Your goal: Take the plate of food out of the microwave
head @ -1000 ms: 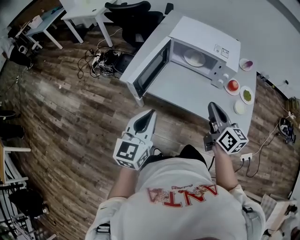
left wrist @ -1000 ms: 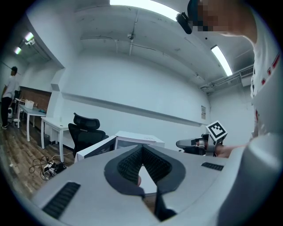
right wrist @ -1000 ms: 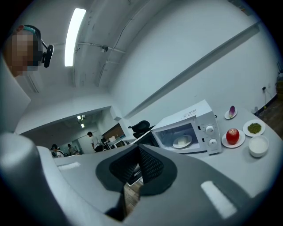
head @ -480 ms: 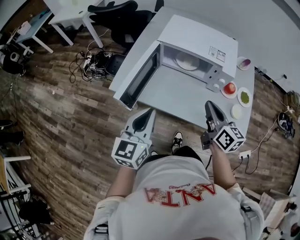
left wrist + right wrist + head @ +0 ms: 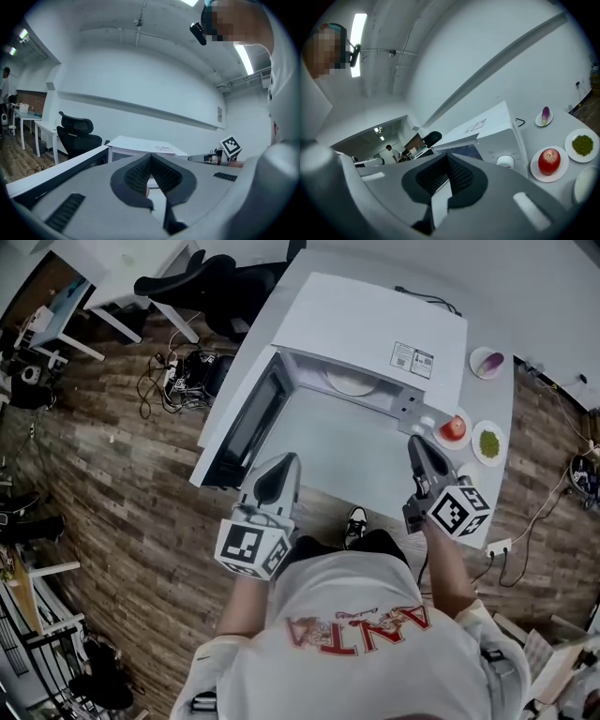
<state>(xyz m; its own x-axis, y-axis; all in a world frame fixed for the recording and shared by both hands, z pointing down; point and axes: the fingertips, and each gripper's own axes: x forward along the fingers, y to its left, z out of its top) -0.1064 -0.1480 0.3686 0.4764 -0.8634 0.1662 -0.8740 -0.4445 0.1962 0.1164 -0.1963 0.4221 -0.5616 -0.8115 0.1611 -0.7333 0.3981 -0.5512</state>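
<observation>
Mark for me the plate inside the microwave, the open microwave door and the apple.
plate (image 5: 352, 383), head view, middle of its visible white part.
microwave door (image 5: 246, 420), head view, on its dark window.
apple (image 5: 549, 160), right gripper view, middle of its red skin.

Microwave: white boxy metal microwave (image 5: 375, 329), dark door pane.
Apple: glossy red round apple (image 5: 549, 160) on white round saucer (image 5: 536, 171), just right of the right gripper (image 5: 415, 442) fingers.
Floor: brown streaky wood-plank floor (image 5: 122, 484).
</observation>
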